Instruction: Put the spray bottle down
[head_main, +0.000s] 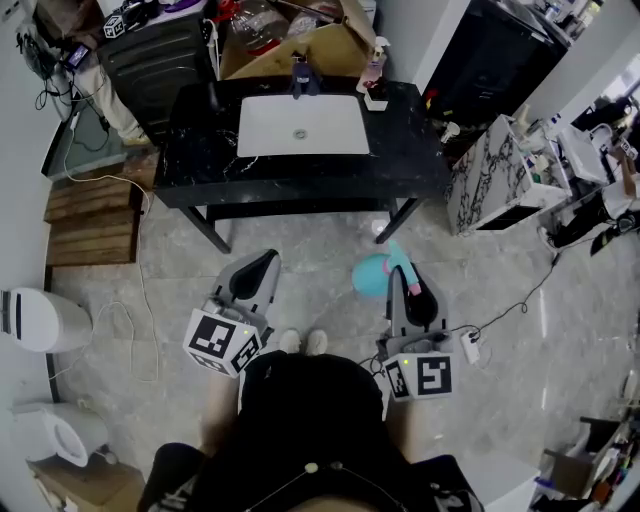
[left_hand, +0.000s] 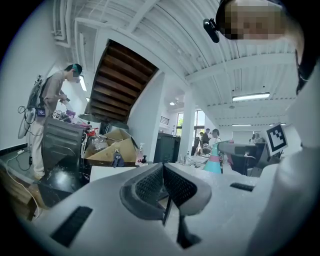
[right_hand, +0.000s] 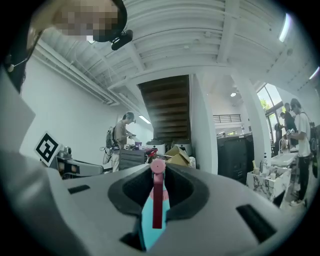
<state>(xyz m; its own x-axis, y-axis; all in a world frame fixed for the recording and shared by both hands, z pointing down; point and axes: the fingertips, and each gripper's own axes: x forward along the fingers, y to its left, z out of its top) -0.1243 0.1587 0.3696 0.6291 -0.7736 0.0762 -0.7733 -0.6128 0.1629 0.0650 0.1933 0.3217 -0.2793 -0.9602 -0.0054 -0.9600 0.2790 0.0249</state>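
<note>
A grey stone-tile floor (head_main: 300, 250) runs through an open workshop room with white walls and a ribbed white ceiling (left_hand: 165, 45). On it stands a black marble vanity (head_main: 410, 150), its countertop glossy and white-veined. A white rectangular basin (head_main: 300, 125) is set in the middle of the countertop, nearer the far edge, with a dark faucet (head_main: 305, 78) behind it. A small pump bottle (head_main: 374, 68) stands at the far right corner.

A cardboard box (head_main: 320, 48) and a dark cabinet (head_main: 160, 60) sit behind the vanity. A marble-patterned unit (head_main: 490, 180) is off its right end, a wooden pallet (head_main: 90, 220) off its left, and a white toilet (head_main: 60, 435) is further left.

The left gripper (head_main: 260, 262) (left_hand: 163, 175) is level over the floor before the near edge, jaws pressed together with nothing in them. The right gripper (head_main: 405, 283) (right_hand: 157, 182) clamps the spray bottle (head_main: 373, 272) (right_hand: 149, 217). Its pink head sits between the pads and its teal body hangs off the floor, well short of the countertop.
</note>
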